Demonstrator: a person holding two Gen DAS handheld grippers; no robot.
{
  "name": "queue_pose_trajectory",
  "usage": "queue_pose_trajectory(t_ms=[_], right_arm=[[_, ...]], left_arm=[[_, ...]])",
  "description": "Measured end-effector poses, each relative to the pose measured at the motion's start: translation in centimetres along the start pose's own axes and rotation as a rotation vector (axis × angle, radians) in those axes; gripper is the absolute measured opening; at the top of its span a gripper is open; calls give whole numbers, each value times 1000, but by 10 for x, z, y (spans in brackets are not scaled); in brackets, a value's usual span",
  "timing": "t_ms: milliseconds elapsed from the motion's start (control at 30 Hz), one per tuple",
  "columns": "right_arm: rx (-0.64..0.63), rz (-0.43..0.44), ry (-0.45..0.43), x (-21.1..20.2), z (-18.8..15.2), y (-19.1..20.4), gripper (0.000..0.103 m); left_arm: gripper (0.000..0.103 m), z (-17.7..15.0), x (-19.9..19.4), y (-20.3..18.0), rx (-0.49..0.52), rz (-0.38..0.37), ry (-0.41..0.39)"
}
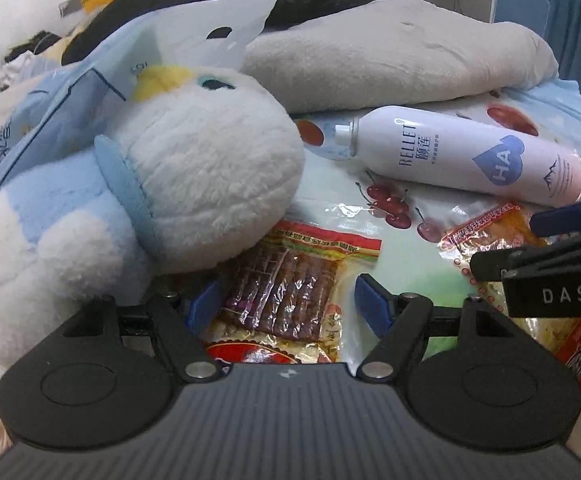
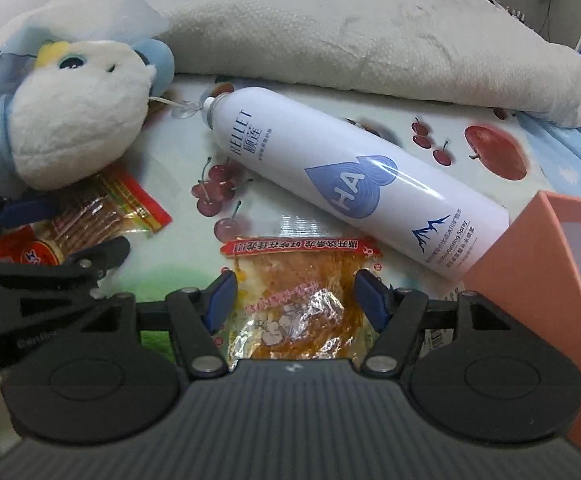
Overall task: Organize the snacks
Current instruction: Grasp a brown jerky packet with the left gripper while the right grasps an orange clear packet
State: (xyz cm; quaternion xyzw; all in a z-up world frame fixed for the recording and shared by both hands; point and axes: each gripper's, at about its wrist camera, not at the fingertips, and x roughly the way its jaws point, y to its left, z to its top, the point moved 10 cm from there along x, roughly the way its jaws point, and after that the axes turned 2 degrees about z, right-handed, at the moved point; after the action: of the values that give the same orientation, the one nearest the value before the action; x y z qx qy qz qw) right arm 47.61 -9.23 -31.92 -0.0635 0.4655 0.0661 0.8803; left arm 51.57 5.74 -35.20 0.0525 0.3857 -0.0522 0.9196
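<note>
Snack packets (image 1: pixel 286 280) between open fingers (image 1: pixel 374 304)

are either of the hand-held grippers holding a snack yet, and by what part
Nothing is held. The left hand-held gripper is open around the brown snack pack, the right hand-held gripper open around the orange snack pack; pads clear of both.

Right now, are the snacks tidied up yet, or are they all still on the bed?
Nothing looks put away yet. Both packets still lie on the cherry-print sheet. The left gripper is open around the brown snack packet, and the right gripper is open around the orange snack packet. Neither is gripped. Left to do: grab them and perhaps move them to the pink box.
</note>
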Motion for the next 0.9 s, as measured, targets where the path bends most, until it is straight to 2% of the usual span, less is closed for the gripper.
queue_pose_trajectory(t_ms=[133, 300, 400, 633, 900], right_arm=[[27, 38, 15, 0, -3, -1, 66], [25, 59, 30, -7, -9, -1, 52], [3, 75, 42, -14, -17, 3, 47], [-85, 124, 66, -37, -49, 21, 46], [-142, 156, 96, -78, -99, 33, 46]], left_arm=[[72, 0, 0, -1, -18, -20, 19], [67, -4, -5, -4, -15, -26, 29], [66, -10, -10, -6, -19, -28, 36], [66, -35, -37, -12, -31, -21, 69], [65, -83, -91, -23, -56, -17, 116]])
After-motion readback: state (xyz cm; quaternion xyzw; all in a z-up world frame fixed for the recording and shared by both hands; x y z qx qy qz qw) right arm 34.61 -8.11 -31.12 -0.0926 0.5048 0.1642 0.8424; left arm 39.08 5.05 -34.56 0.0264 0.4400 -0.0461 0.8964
